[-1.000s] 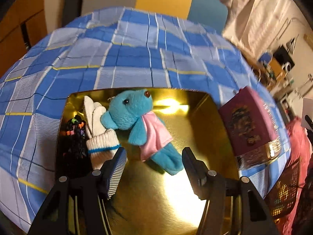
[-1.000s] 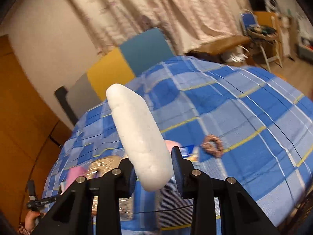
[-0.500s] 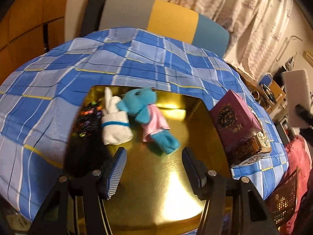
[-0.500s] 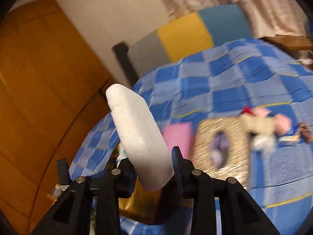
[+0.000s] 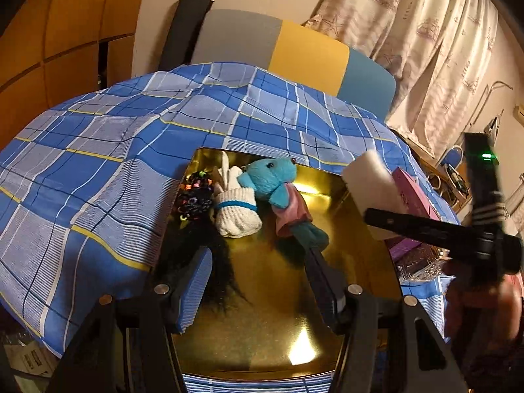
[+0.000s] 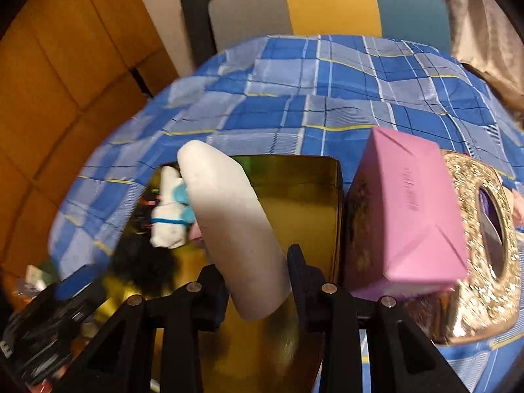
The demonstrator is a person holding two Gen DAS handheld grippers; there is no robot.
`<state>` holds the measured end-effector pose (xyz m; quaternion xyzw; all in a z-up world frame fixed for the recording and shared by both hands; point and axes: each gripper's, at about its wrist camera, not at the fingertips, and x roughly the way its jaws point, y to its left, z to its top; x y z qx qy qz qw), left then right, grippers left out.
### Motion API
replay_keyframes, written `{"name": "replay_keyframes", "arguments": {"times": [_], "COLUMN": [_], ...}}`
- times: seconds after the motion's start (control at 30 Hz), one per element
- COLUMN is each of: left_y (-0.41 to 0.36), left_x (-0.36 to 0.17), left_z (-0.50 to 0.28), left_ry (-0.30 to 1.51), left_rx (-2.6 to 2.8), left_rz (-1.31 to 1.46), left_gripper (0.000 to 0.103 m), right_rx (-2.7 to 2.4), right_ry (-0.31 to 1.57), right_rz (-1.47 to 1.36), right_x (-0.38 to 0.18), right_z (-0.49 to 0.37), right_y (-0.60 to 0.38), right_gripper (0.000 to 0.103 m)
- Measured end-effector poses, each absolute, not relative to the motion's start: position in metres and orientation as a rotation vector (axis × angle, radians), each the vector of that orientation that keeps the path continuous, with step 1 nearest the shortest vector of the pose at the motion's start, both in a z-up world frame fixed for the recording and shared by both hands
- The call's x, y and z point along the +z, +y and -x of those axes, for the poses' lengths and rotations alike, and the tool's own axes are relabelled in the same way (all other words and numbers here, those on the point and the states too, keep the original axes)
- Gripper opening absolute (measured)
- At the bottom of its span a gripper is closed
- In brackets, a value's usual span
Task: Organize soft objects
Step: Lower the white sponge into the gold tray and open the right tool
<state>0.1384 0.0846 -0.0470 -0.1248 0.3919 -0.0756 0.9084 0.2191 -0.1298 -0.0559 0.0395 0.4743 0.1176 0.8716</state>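
Observation:
A gold tray (image 5: pixel 262 321) lies on the blue plaid cloth. In it are a blue plush toy (image 5: pixel 278 193) in a pink shirt, a white glove (image 5: pixel 235 209) and a black furry item with coloured beads (image 5: pixel 196 203). My left gripper (image 5: pixel 258 281) is open and empty over the tray's near part. My right gripper (image 6: pixel 258 281) is shut on a white sponge block (image 6: pixel 229 222) and holds it above the tray (image 6: pixel 308 196). The sponge block also shows in the left wrist view (image 5: pixel 370 186), at the tray's right edge.
A pink box (image 6: pixel 406 216) stands right of the tray on a glittery gold box (image 6: pixel 484 229). A grey, yellow and teal headboard (image 5: pixel 294 55) is behind the bed. Wooden panels are on the left, curtains on the right.
My right gripper has swung left with the sponge block, from over the cloth to above the tray. My left gripper has drawn back and risen, so the tray's contents look farther away.

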Motion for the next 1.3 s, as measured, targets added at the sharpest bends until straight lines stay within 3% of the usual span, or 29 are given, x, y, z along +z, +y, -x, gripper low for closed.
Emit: {"name": "replay_keyframes", "arguments": {"times": [0.23, 0.37, 0.47, 0.53, 1.0, 1.3], "left_y": [0.096, 0.103, 0.106, 0.107, 0.093, 0.075], "left_x": [-0.049, -0.050, -0.053, -0.055, -0.062, -0.060], "left_z": [-0.137, -0.138, -0.139, -0.140, -0.139, -0.134], "left_ry": [0.805, 0.809, 0.817, 0.823, 0.852, 0.842], "left_rx": [-0.167, -0.161, -0.157, -0.157, -0.199, -0.259], "left_rz": [0.307, 0.334, 0.347, 0.352, 0.336, 0.307], "left_gripper": [0.060, 0.060, 0.060, 0.060, 0.060, 0.060], "right_rx": [0.073, -0.002, -0.005, 0.025, 0.175, 0.175], "right_ry": [1.000, 1.019, 1.016, 1.004, 0.776, 0.673], "right_rz": [0.124, 0.203, 0.212, 0.208, -0.134, -0.199], "right_x": [-0.078, -0.086, -0.087, -0.084, 0.003, 0.031], "right_z": [-0.257, -0.272, -0.274, -0.270, -0.210, -0.167], "right_y": [-0.099, -0.089, -0.085, -0.082, -0.138, -0.192], "right_gripper": [0.034, 0.040, 0.053, 0.053, 0.057, 0.058]}}
